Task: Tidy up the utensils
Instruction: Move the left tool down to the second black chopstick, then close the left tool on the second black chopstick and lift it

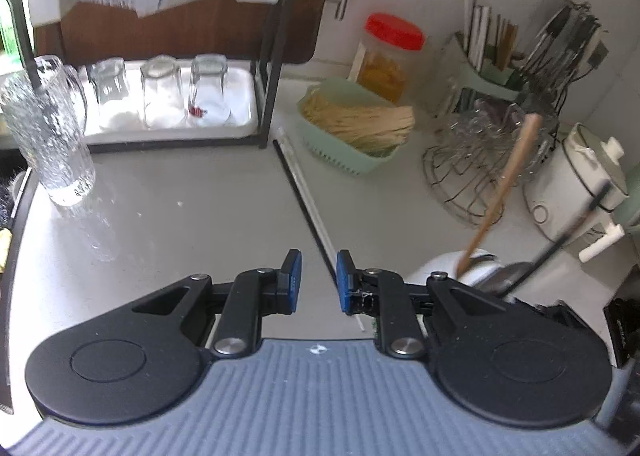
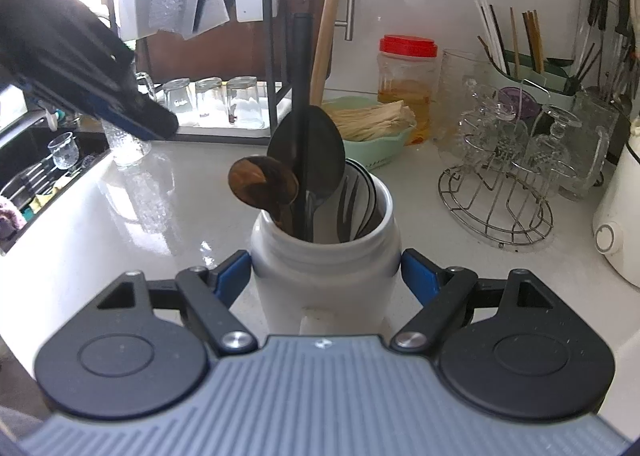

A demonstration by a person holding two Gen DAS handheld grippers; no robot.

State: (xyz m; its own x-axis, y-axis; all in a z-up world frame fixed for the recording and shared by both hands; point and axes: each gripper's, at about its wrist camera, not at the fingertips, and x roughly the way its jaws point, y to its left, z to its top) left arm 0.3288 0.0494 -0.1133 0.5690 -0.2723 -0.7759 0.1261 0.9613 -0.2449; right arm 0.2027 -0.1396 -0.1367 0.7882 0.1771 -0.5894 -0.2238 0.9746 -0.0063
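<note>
Two chopsticks, one black (image 1: 298, 192) and one white (image 1: 312, 200), lie side by side on the pale counter. They run from the rack's foot toward my left gripper (image 1: 320, 280). Its blue pads stand a narrow gap apart over the chopsticks' near ends, with nothing pressed between them. A white ceramic utensil jar (image 2: 324, 268) holds a wooden spoon (image 2: 262, 180), a dark metal spoon (image 2: 320, 152) and long handles. My right gripper (image 2: 326, 276) is shut on the jar, its pads against both sides. The left gripper (image 2: 156, 124) shows dark at upper left in the right wrist view.
A tall ribbed glass (image 1: 52, 136) stands at the left near a tray of upturned glasses (image 1: 168, 96) under a black rack. Behind are a green basket of sticks (image 1: 356, 124), a red-lidded jar (image 1: 388, 56), a wire stand of glassware (image 2: 500, 184), a chopstick holder (image 2: 528, 76) and a sink (image 2: 48, 176).
</note>
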